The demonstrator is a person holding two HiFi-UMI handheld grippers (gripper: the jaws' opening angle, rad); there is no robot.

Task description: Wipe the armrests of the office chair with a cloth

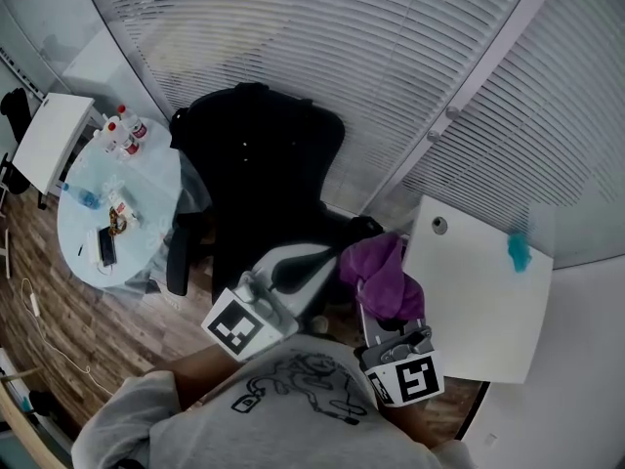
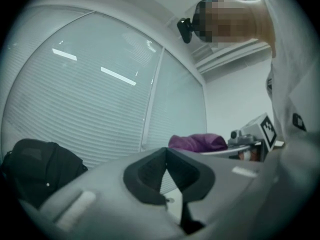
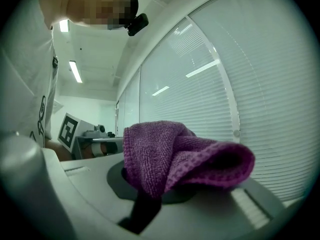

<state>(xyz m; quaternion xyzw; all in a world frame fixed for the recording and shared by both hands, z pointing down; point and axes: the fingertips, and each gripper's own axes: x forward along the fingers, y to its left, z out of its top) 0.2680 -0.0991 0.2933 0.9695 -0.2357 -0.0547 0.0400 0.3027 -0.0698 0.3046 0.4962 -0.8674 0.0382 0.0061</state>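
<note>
Near the black office chair [image 1: 259,164], the right gripper [image 3: 150,186] pinches a bunched purple cloth [image 3: 185,156]; the left gripper [image 2: 166,159] is closed and empty. The cloth may slip free mid-wipe.

Office chair [image 1: 256,179] centre, round table [image 1: 161,179] left, desk [image 1: 479,291] right, cloth [image 1: 383,274] between chair and desk

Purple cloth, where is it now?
In the head view, the purple cloth is clamped in the right gripper, right of centre, between the black office chair and the white desk.

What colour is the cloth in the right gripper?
Purple. The textured cloth, clamped in the right gripper, shows best in the right gripper view.
</note>
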